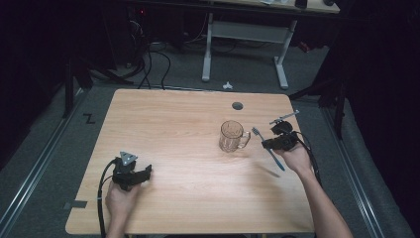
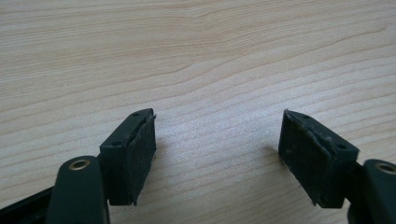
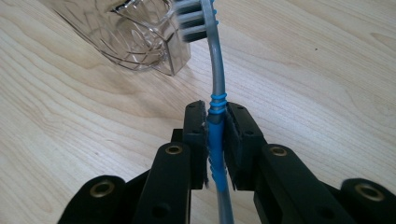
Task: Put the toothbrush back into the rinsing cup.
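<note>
Beside the glass mug, above the tabletop: blue toothbrush, clamped in right gripper jaws. Left gripper open, idle. Step: carrying; next, likely bristles-up into mug.

The toothbrush has a grey stem with a ribbed blue grip section and grey-and-white bristles, and it is clamped at that blue section between the jaws of the right gripper, raised off the wood. Its head sticks out beyond the jaw tips towards the glass mug, while its blue tail slants down behind them. The mug, clear, patterned and empty, stands upright just ahead of the gripper, handle towards it.
</note>
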`<state>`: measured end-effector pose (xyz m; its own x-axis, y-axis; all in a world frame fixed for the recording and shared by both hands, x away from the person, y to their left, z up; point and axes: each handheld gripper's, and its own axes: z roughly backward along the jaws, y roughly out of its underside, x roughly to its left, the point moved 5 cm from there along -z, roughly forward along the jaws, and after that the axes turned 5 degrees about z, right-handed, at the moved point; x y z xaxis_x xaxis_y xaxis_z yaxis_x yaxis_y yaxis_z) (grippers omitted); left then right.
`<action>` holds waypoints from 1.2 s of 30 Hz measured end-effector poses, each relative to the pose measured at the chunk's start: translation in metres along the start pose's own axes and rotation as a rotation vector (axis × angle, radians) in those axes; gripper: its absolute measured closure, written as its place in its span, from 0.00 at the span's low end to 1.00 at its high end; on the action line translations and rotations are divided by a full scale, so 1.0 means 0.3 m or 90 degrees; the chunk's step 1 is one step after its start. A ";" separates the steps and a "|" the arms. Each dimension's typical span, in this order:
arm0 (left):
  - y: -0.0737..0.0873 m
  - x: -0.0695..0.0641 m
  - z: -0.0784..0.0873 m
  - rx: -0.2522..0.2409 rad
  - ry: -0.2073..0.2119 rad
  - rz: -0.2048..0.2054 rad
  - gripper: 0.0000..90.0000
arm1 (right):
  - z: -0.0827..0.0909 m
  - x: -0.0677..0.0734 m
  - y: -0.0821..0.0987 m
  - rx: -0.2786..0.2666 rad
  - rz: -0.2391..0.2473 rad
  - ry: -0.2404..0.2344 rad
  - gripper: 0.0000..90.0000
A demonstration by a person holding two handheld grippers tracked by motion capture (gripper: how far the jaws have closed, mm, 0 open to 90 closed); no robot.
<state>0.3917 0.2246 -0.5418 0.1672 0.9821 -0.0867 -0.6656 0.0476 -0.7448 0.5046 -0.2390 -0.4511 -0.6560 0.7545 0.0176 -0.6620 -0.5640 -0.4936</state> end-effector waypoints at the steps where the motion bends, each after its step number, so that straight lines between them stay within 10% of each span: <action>1: 0.000 0.000 0.000 0.000 0.000 0.000 0.31 | 0.004 0.001 0.003 -0.006 -0.002 -0.003 0.88; 36: 0.001 -0.002 0.000 0.002 -0.002 -0.004 0.31 | 0.101 0.050 0.007 -0.152 0.004 -0.047 0.89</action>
<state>0.3915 0.2241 -0.5421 0.1696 0.9823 -0.0797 -0.6668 0.0548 -0.7432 0.4823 -0.2390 -0.4255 -0.6898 0.7203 0.0732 -0.5598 -0.4665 -0.6849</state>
